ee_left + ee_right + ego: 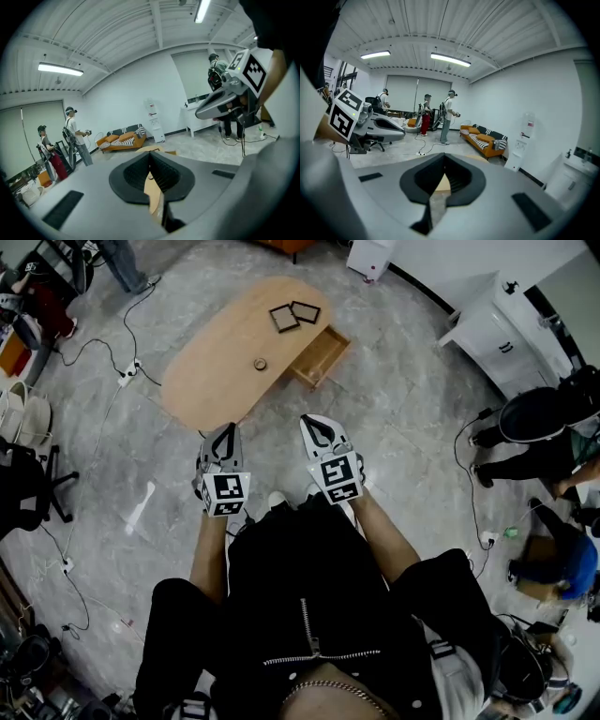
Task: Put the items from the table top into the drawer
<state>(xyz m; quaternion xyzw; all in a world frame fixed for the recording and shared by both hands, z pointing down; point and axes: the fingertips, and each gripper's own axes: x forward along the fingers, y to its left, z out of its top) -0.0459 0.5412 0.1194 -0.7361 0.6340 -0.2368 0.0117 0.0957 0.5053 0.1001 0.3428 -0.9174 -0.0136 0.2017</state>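
The left gripper (225,431) has its jaws drawn together at the tip with nothing between them. In its own view (150,154) only a thin tan sliver of table shows through the slot between the ribbed black pads. The right gripper (317,422) is the same, jaws together and empty (443,157). Both are grey moulded shells tapering to a point, held side by side just short of the near end of the table (211,371), with grey mottled floor (394,418) between. The table is a long oval of pale wood. A small ring (261,364) lies near its middle. At the far end lies a dark square frame (284,318), with a second frame (306,311) just beside it. The wooden drawer (319,354) stands pulled open on the table's right side. A cable (98,343) trails over the floor left of the table. A white cabinet (492,334) stands well apart on the right, with a person in dark clothes (534,418) near it. An orange sofa (122,139) with striped cushions stands against the far wall.
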